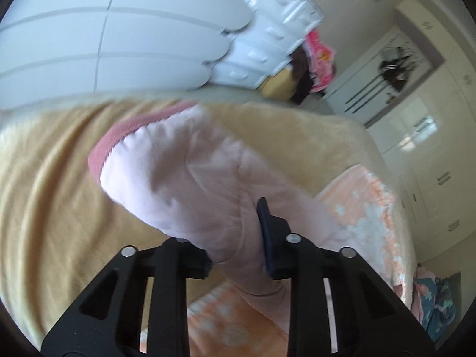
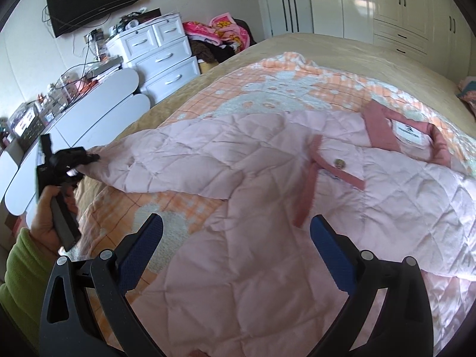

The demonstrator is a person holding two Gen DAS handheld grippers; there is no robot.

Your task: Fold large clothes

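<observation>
A pale pink quilted jacket point(image 2: 238, 178) with darker pink trim lies spread on the bed. Its collar and label point(image 2: 409, 135) are at the right. In the left wrist view its sleeve point(image 1: 184, 172), with a dark pink cuff point(image 1: 119, 139), is bunched between the jaws of my left gripper point(image 1: 238, 238), which is shut on it. The right wrist view shows that left gripper point(image 2: 89, 159) pinching the sleeve end at the bed's left side, in a hand with a green sleeve point(image 2: 23, 267). My right gripper point(image 2: 236, 223) hovers open over the jacket's body, nothing between its blue pads.
An orange and white blanket point(image 2: 267, 89) lies under the jacket on a tan bedcover point(image 2: 297, 41). Left of the bed stand a white desk point(image 2: 104, 110) and white drawers point(image 2: 166, 59). A clothes pile point(image 2: 220, 35) and wardrobes point(image 2: 401, 6) are beyond.
</observation>
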